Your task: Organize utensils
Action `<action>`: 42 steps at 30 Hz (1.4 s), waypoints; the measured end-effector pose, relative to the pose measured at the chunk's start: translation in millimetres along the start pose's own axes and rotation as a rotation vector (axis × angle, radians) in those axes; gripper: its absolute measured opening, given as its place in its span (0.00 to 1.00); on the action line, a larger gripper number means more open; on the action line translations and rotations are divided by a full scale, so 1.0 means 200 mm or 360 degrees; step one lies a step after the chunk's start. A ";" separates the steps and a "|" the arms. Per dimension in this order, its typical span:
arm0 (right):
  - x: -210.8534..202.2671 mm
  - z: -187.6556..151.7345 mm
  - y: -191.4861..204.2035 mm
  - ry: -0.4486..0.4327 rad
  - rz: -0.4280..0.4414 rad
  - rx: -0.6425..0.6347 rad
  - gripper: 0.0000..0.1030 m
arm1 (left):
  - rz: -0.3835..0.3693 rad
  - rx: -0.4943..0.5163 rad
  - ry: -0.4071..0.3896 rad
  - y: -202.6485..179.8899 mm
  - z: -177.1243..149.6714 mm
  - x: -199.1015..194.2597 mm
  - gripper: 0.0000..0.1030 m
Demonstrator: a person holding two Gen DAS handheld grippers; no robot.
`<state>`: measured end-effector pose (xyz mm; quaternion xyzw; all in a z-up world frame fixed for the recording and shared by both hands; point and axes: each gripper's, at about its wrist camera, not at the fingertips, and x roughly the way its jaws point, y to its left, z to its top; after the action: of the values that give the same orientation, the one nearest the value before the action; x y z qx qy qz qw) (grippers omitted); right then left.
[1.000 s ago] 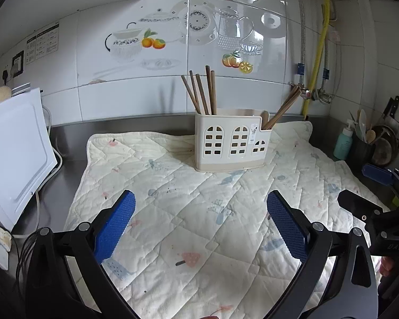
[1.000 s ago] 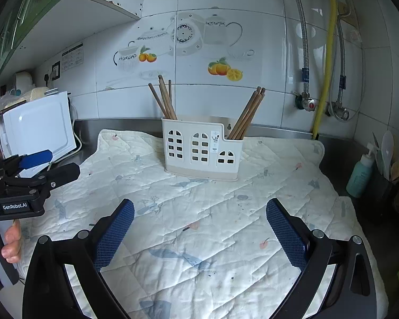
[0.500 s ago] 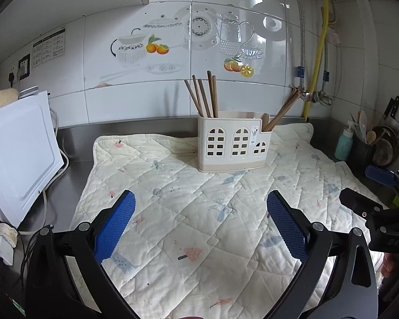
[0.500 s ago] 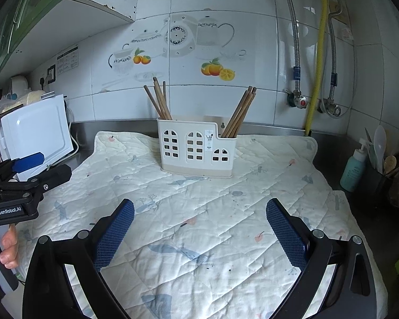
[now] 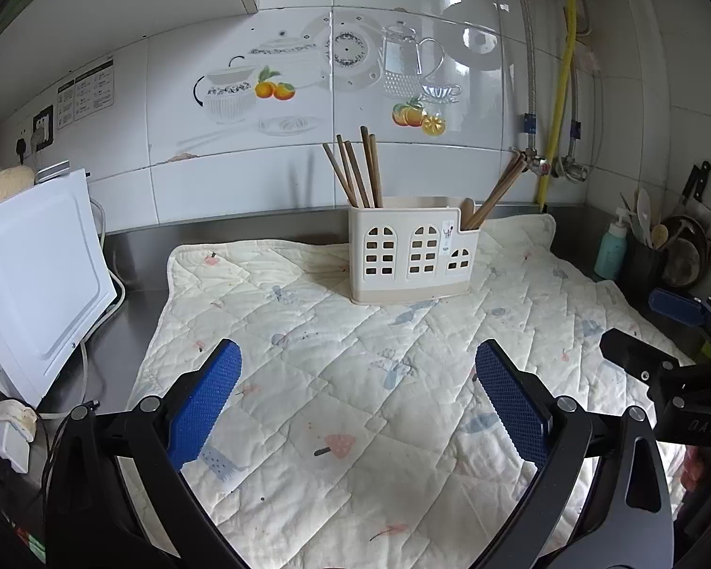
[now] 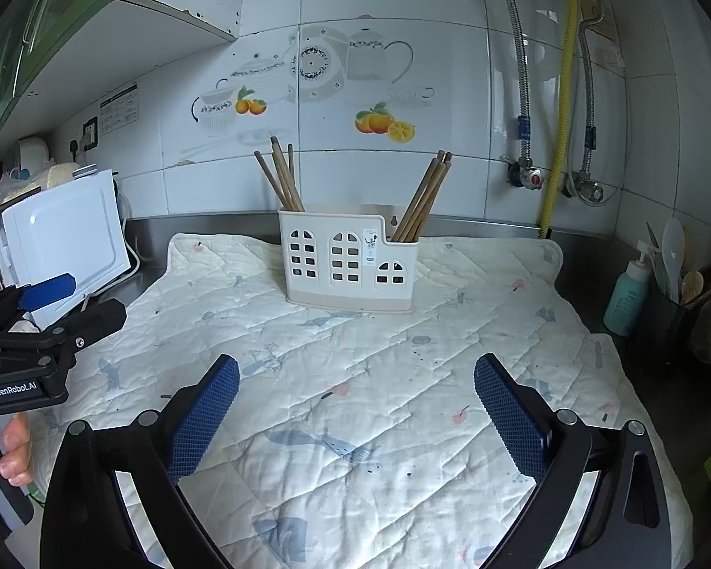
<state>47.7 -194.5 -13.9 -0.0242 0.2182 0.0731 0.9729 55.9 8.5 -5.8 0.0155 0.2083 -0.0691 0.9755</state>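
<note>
A white utensil holder (image 5: 412, 251) with arched cut-outs stands at the back of a quilted mat (image 5: 355, 379); it also shows in the right wrist view (image 6: 350, 261). Several brown chopsticks (image 5: 355, 170) stand in its left compartment and several more (image 5: 497, 189) lean out of its right one. My left gripper (image 5: 355, 398) is open and empty above the mat's front. My right gripper (image 6: 355, 408) is open and empty, level with it. Each gripper shows at the edge of the other's view.
A white appliance (image 5: 33, 279) with cables stands left of the mat. A teal soap bottle (image 6: 628, 294) and a dark pot of spoons (image 6: 678, 303) stand at the right. Pipes (image 6: 561, 95) run down the tiled wall.
Both grippers have drawn back and risen a little from the holder, which looks smaller and farther. Both stay open and empty.
</note>
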 end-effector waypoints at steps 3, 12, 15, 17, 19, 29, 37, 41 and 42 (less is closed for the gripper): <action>0.00 0.00 -0.01 0.0000 0.0002 0.0010 0.93 | 0.0000 -0.0004 0.0005 0.00 -0.01 0.00 0.95; 0.01 -0.02 0.00 0.0020 0.0008 0.0012 0.93 | 0.0003 -0.0015 0.0012 0.00 -0.01 0.01 0.95; 0.01 -0.02 0.00 0.0017 0.0010 0.0010 0.93 | 0.0006 -0.0023 0.0013 0.00 -0.01 0.01 0.95; 0.01 -0.02 0.00 0.0018 0.0012 0.0012 0.93 | 0.0004 -0.0022 0.0012 0.00 0.00 0.02 0.95; 0.01 -0.02 0.00 0.0020 0.0013 0.0011 0.93 | 0.0007 -0.0015 0.0012 0.00 0.00 0.02 0.95; 0.01 -0.02 0.00 0.0018 0.0013 0.0012 0.93 | 0.0005 -0.0017 0.0015 0.00 0.00 0.03 0.95; 0.02 -0.01 0.00 0.0016 0.0019 0.0010 0.93 | 0.0009 -0.0022 0.0008 0.00 0.00 0.03 0.95; 0.02 0.00 0.01 0.0014 0.0020 0.0006 0.93 | 0.0011 -0.0023 0.0005 0.00 0.00 0.03 0.95; 0.02 0.00 0.00 0.0013 0.0020 0.0009 0.93 | 0.0013 -0.0023 0.0004 0.00 0.00 0.03 0.95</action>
<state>50.6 -193.3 -16.3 -0.0203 0.2225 0.0784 0.9716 61.1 7.9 -7.0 0.0094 0.2100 -0.0637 0.9756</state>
